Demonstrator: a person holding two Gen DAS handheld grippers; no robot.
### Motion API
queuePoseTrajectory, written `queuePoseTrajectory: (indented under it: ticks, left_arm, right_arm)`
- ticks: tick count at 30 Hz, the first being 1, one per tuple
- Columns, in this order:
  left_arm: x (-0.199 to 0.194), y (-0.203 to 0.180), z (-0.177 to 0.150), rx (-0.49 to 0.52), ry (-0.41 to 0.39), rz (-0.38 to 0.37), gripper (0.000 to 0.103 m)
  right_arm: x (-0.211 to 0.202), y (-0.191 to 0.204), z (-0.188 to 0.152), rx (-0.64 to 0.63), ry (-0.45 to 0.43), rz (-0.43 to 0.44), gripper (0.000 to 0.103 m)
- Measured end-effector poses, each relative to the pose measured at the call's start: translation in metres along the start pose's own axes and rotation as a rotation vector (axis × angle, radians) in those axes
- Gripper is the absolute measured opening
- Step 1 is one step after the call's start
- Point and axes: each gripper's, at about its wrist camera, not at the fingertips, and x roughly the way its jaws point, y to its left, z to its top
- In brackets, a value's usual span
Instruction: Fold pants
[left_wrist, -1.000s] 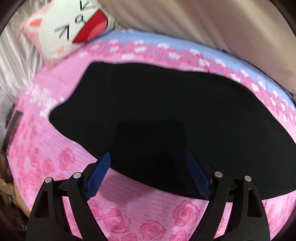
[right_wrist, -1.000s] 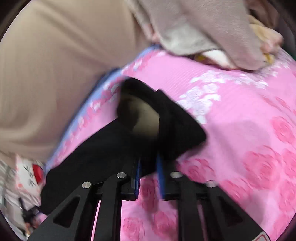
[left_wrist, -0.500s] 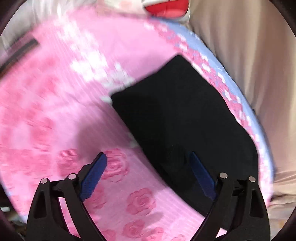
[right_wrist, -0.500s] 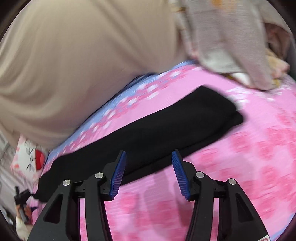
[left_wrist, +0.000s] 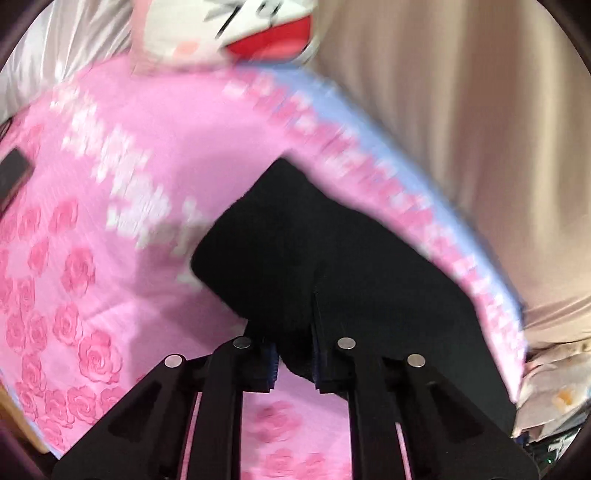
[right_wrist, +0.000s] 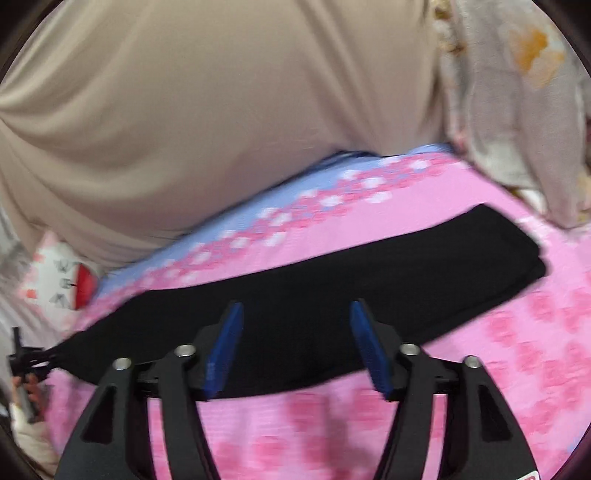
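The left gripper (left_wrist: 293, 363) has just snapped shut and now pinches the near end of the black pants (left_wrist: 354, 280), where half a second ago its jaws stood wide over that edge. In the right view, the right gripper (right_wrist: 297, 349) has been opening: a second ago it clamped a lifted bunch of cloth, and now its blue pads (right_wrist: 369, 347) stand apart over the pants (right_wrist: 332, 295) with nothing pressed between them.

The pants lie as a long, narrow black strip on the pink bed (right_wrist: 517, 350), running along its far edge beside the blue border (right_wrist: 236, 218); the right-hand end looks doubled over and flat. Beyond sit a cat pillow (left_wrist: 236, 33) at the bed's far corner and a beige curtain (right_wrist: 221, 110) behind.

So the lengthwise fold seems laid down and released, and the left grip on one end probably starts the next fold, end over end. The cloth is limp, so a single pinch may drag it askew.
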Motion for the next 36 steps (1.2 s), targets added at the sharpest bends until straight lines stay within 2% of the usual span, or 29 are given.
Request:
queuePoseTrajectory:
  ticks: [1,2,3,4,6,8,10,12,14,16,18,19,20,22,23,26,27,28,29,31,33,35,36]
  left_arm:
    - [0.018,0.005,-0.004,-0.004,0.056,0.028,0.014]
    - [0.028,0.01,-0.007,-0.019,0.084,0.041,0.02]
    - [0.023,0.01,-0.012,-0.027,0.049,0.049,0.027]
    - [0.016,0.007,-0.014,-0.016,0.037,0.086,0.034]
    - [-0.009,-0.004,-0.019,-0.006,-0.051,0.152,0.053]
    - [-0.031,-0.016,-0.023,0.006,-0.136,0.218,0.052]
    - [-0.055,-0.037,-0.027,0.062,-0.246,0.289,0.057]
    - [-0.073,-0.06,-0.035,0.111,-0.334,0.316,0.079]
    - [-0.073,-0.083,-0.038,0.153,-0.376,0.328,0.083]
    - [-0.063,-0.112,-0.046,0.221,-0.376,0.337,0.083]
    - [-0.045,-0.131,-0.053,0.274,-0.335,0.321,0.083]
    - [-0.033,-0.143,-0.057,0.302,-0.296,0.308,0.083]
    - [-0.026,-0.151,-0.061,0.322,-0.269,0.303,0.083]
    - [-0.01,-0.165,-0.069,0.367,-0.218,0.303,0.083]
    - [-0.004,-0.17,-0.073,0.388,-0.206,0.304,0.083]
    - [0.026,-0.181,-0.086,0.447,-0.163,0.348,0.083]
    - [0.033,-0.182,-0.09,0.452,-0.144,0.36,0.083]
    - [0.041,-0.182,-0.092,0.453,-0.115,0.367,0.083]
    - [0.044,-0.182,-0.093,0.452,-0.099,0.366,0.083]
    - [0.049,-0.184,-0.094,0.447,-0.08,0.352,0.083]
    - [0.05,-0.187,-0.096,0.448,-0.077,0.332,0.086]
    - [0.052,-0.19,-0.097,0.446,-0.07,0.317,0.091]
    - [0.054,-0.192,-0.098,0.447,-0.063,0.309,0.091]
  right_arm:
    - [0.003,-0.014,-0.002,0.037,0.02,-0.042,0.062]
    - [0.003,-0.024,-0.003,0.065,0.024,-0.058,0.062]
    - [0.001,-0.038,-0.003,0.098,0.024,-0.069,0.062]
    - [0.0,-0.045,-0.003,0.104,0.025,-0.081,0.062]
    - [-0.003,-0.06,0.003,0.083,0.013,-0.129,0.062]
    - [0.0,-0.078,0.013,0.077,0.006,-0.172,0.063]
    - [0.008,-0.107,0.026,0.123,0.002,-0.198,0.066]
    - [0.022,-0.138,0.036,0.199,0.014,-0.205,0.066]
    - [0.039,-0.164,0.044,0.27,0.014,-0.159,0.066]
    - [0.055,-0.174,0.052,0.28,0.015,-0.156,0.064]
    - [0.063,-0.174,0.063,0.259,0.028,-0.112,0.012]
    - [0.054,-0.169,0.07,0.271,-0.004,-0.034,0.009]
    - [0.042,-0.162,0.076,0.25,-0.043,-0.001,0.008]
    - [0.006,-0.144,0.087,0.138,-0.146,-0.062,0.007]
    - [0.005,-0.148,0.086,0.129,-0.144,-0.093,0.007]
    - [0.048,-0.19,0.063,0.191,0.072,-0.175,0.013]
    - [0.048,-0.19,0.063,0.191,0.072,-0.175,0.019]
    - [0.048,-0.199,0.046,0.214,0.08,-0.167,0.023]
    - [0.036,-0.195,0.043,0.197,0.041,-0.187,0.037]
    - [0.028,-0.193,0.041,0.193,0.017,-0.201,0.058]
    - [0.013,-0.192,0.035,0.203,-0.026,-0.204,0.06]
    - [0.006,-0.195,0.03,0.26,-0.012,-0.151,0.06]
    - [0.006,-0.195,0.03,0.26,-0.012,-0.151,0.06]
